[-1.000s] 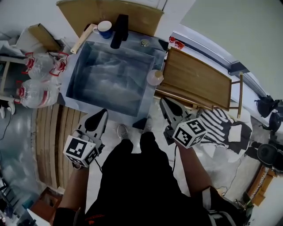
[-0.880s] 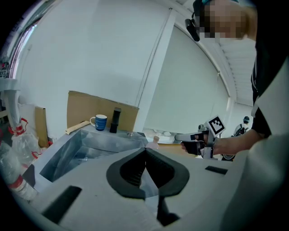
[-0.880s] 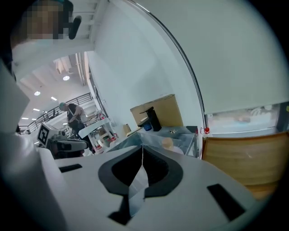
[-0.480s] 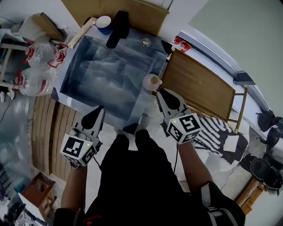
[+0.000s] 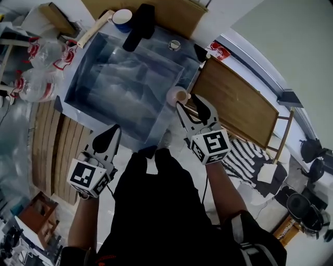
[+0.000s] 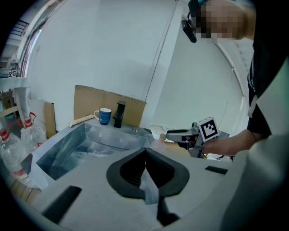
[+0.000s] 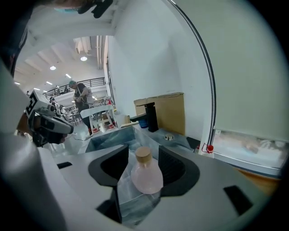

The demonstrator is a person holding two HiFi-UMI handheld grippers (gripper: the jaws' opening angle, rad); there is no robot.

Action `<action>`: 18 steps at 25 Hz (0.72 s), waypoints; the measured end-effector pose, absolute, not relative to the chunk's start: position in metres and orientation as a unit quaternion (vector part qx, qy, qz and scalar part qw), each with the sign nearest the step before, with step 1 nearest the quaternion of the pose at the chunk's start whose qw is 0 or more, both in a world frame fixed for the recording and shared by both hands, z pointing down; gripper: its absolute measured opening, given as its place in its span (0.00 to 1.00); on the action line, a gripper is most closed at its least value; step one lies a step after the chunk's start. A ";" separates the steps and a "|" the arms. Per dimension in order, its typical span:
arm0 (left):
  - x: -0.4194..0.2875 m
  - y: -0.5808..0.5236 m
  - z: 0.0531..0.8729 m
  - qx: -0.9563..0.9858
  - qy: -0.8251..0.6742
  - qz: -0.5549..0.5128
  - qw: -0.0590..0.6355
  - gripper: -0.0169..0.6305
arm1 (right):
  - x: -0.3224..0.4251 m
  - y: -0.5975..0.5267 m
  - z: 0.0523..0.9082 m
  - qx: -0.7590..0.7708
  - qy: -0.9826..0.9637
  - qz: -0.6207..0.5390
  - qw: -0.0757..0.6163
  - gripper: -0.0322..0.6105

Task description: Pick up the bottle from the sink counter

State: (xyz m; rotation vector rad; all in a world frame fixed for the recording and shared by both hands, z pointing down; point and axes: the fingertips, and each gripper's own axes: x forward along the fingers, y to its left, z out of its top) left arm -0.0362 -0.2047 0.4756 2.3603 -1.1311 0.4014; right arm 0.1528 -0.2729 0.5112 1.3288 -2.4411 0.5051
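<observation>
A small pale pink bottle with a tan cap stands on the right rim of the metal sink. My right gripper reaches up to it. In the right gripper view the bottle sits between the fingers of the right gripper. Its jaws have just been opening and stand wide, with a gap left of the bottle. My left gripper hovers at the sink's near edge. In the left gripper view its jaws are shut on nothing, and the bottle shows beyond them.
A black faucet and a blue mug stand at the sink's far edge, in front of cardboard. Large plastic water bottles lie left of the sink. A wooden board lies right of the bottle.
My right gripper has moved forward to the bottle and its jaws have gone from shut to wide apart around it. The left gripper has edged forward toward the sink.
</observation>
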 end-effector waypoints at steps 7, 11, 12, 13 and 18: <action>-0.038 -0.200 0.491 0.854 -0.419 0.163 0.263 0.05 | 0.145 -0.282 0.537 0.448 -0.862 0.152 0.185 0.41; -0.035 -0.196 0.497 0.850 -0.417 0.171 0.274 0.05 | 0.143 -0.287 0.546 0.447 -0.862 0.148 0.189 0.41; -0.035 -0.195 0.499 0.850 -0.417 0.172 0.273 0.05 | 0.143 -0.289 0.547 0.450 -0.861 0.146 0.187 0.41; -0.036 -0.195 0.500 0.851 -0.417 0.173 0.270 0.05 | 0.143 -0.290 0.548 0.452 -0.861 0.142 0.185 0.41; -0.039 -0.191 0.503 0.847 -0.418 0.180 0.274 0.05 | 0.138 -0.296 0.552 0.454 -0.862 0.119 0.189 0.38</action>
